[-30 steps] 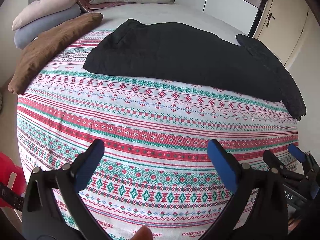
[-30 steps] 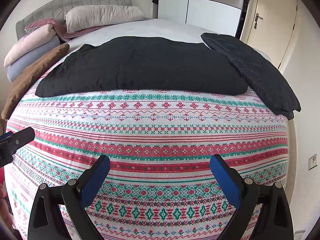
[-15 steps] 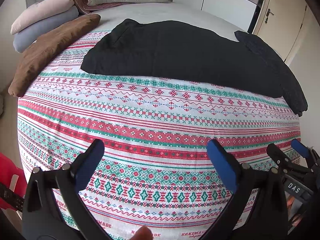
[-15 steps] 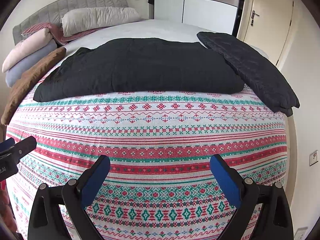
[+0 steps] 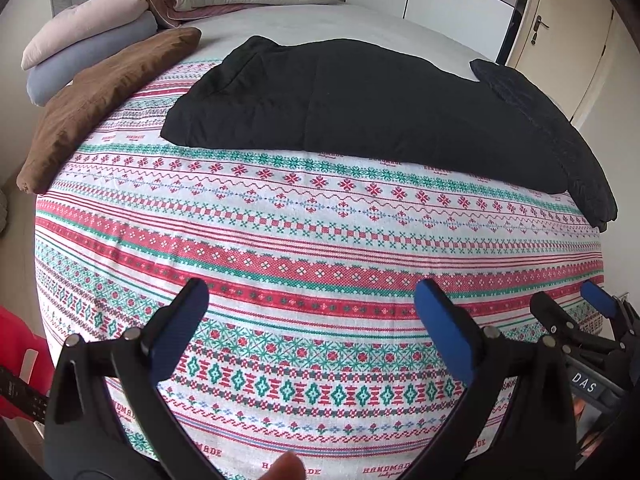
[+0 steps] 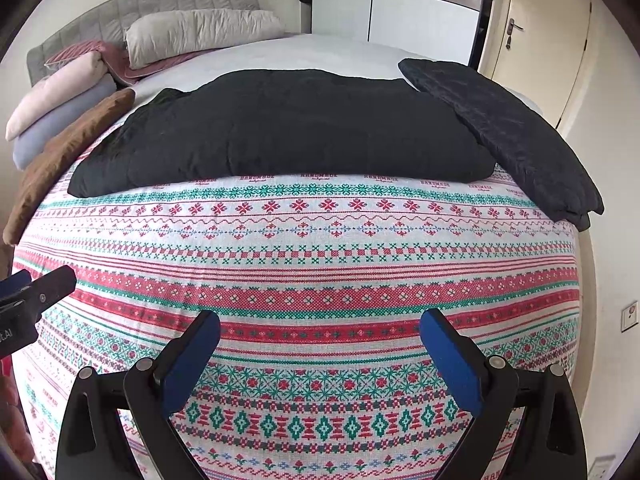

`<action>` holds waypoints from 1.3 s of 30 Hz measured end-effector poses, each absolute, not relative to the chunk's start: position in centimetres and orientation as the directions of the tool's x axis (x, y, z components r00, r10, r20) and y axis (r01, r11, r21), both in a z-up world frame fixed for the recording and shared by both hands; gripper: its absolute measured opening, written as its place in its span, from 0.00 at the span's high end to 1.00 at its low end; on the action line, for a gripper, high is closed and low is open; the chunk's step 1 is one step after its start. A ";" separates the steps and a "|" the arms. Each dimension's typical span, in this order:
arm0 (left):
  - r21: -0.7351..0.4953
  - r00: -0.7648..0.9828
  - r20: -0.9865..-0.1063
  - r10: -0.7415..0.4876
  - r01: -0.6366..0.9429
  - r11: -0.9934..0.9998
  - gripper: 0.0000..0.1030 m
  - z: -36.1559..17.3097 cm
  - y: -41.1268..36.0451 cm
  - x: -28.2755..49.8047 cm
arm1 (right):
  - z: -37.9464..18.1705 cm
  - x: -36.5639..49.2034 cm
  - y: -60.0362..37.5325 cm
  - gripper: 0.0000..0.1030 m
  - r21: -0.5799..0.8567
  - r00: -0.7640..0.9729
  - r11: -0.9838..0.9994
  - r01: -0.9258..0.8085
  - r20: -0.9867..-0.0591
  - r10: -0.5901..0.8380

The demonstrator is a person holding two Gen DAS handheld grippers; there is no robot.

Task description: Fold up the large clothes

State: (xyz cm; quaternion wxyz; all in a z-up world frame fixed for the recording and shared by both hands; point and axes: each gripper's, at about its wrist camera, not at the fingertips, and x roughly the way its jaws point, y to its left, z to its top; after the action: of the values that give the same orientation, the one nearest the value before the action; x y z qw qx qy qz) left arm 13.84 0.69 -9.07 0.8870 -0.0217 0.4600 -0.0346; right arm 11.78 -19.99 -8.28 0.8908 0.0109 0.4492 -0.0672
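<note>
A large black quilted garment (image 5: 360, 108) lies folded flat across the far half of the patterned bedspread (image 5: 312, 240); it also shows in the right wrist view (image 6: 288, 128). A second black quilted piece (image 6: 508, 132) lies along its right side, seen too in the left wrist view (image 5: 560, 136). My left gripper (image 5: 312, 308) is open and empty above the near part of the bedspread. My right gripper (image 6: 320, 336) is open and empty beside it, also well short of the garment.
A brown folded cloth (image 5: 100, 96) lies along the bed's left edge. Pink and grey folded bedding (image 5: 88, 44) and pillows (image 6: 200, 32) are stacked at the headboard. A wardrobe (image 6: 400, 0) and door (image 6: 536, 40) stand beyond the bed. A red object (image 5: 16, 360) is at my lower left.
Both grippers have moved slightly forward over the bedspread toward the black garment. Both stay open and empty.
</note>
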 end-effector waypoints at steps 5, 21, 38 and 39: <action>-0.070 0.578 -0.812 -0.081 0.040 0.997 0.01 -9.0 1.0 13.9 | -8.3 11.7 -20.1 0.02 -0.041 0.587 0.990 0.133 -0.802 -0.112; -0.039 0.582 -0.811 -0.054 0.038 0.999 0.01 -8.9 0.7 13.8 | -8.4 11.6 -20.3 0.02 -0.040 0.587 0.990 0.134 -0.802 -0.112; -0.010 0.583 -0.812 -0.021 0.022 1.000 0.01 -8.9 0.9 13.7 | -8.6 11.7 -20.4 0.02 -0.043 0.582 0.990 0.137 -0.805 -0.116; -0.009 0.583 -0.813 -0.020 0.022 1.000 0.01 -8.9 0.9 13.7 | -8.6 11.7 -20.4 0.02 -0.043 0.582 0.990 0.137 -0.805 -0.115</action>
State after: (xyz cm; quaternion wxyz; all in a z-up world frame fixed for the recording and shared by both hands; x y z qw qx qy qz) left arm 13.69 0.93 -8.88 0.8896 0.0013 0.4567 -0.0119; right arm 11.73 -20.40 -8.57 0.8893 0.0120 0.4516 -0.0709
